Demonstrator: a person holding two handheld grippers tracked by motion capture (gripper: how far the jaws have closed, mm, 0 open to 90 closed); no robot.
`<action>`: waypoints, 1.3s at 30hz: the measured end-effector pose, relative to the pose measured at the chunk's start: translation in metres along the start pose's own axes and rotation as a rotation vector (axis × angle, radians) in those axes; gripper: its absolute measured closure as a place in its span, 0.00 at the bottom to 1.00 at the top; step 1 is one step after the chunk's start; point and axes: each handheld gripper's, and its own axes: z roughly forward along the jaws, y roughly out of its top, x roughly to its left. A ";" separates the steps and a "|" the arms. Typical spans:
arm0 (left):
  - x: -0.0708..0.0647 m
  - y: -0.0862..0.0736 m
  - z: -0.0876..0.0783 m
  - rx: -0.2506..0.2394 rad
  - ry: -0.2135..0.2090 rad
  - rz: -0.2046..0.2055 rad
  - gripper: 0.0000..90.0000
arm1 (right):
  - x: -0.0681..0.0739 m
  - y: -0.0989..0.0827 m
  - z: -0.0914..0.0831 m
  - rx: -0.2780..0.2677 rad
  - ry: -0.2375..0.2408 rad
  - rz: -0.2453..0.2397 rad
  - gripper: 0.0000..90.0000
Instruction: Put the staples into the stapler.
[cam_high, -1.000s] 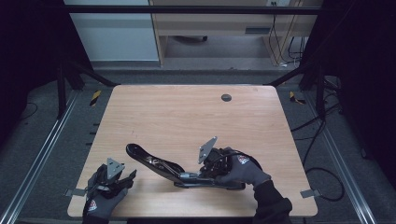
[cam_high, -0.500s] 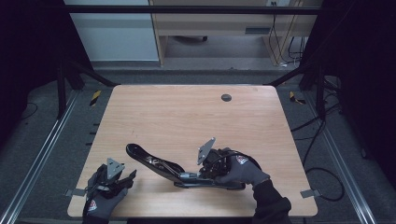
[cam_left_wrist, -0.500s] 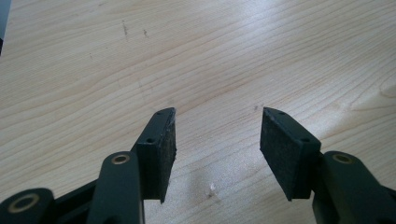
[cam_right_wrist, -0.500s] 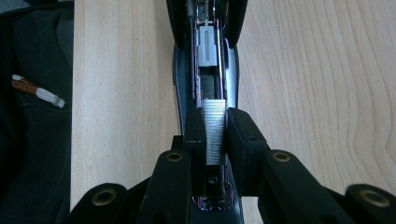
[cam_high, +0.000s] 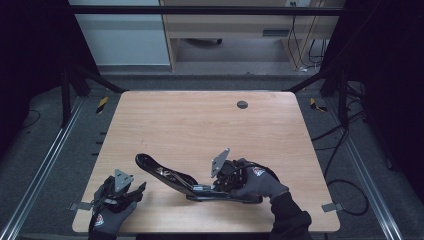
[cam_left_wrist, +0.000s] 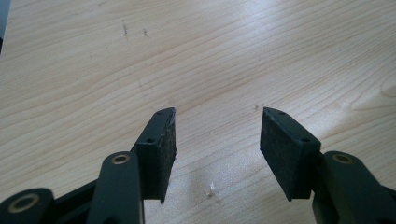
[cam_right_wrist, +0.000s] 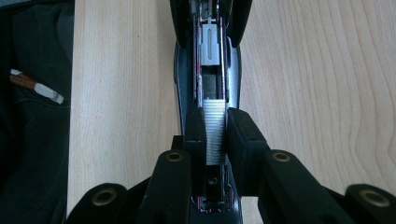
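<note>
A black stapler (cam_high: 167, 175) lies flung open near the table's front edge, its top arm stretched out toward the left. In the right gripper view its metal magazine channel (cam_right_wrist: 208, 51) runs straight away from the jaws. My right gripper (cam_right_wrist: 215, 114) is shut on a silver strip of staples (cam_right_wrist: 214, 135), held lengthwise right over the channel's near end. In the high view the right gripper (cam_high: 214, 187) lies at the stapler's base under a gloved hand. My left gripper (cam_high: 139, 188) rests at the front left corner, and its jaws (cam_left_wrist: 218, 114) stand open over bare wood.
The wooden table (cam_high: 200, 125) has a round black grommet (cam_high: 242, 104) at its far middle. Metal frame rails run along both sides of the table. A cabinet and cables stand on the floor beyond the far edge.
</note>
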 end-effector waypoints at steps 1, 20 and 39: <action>0.000 0.000 0.000 0.000 0.000 0.000 0.50 | 0.000 0.000 0.000 0.008 -0.003 -0.004 0.87; 0.000 0.000 -0.001 -0.006 0.001 -0.005 0.50 | 0.000 0.001 -0.002 -0.002 -0.023 0.022 0.82; -0.001 0.002 -0.007 -0.049 -0.007 -0.006 0.50 | 0.004 -0.023 -0.029 -0.159 -0.222 0.266 0.70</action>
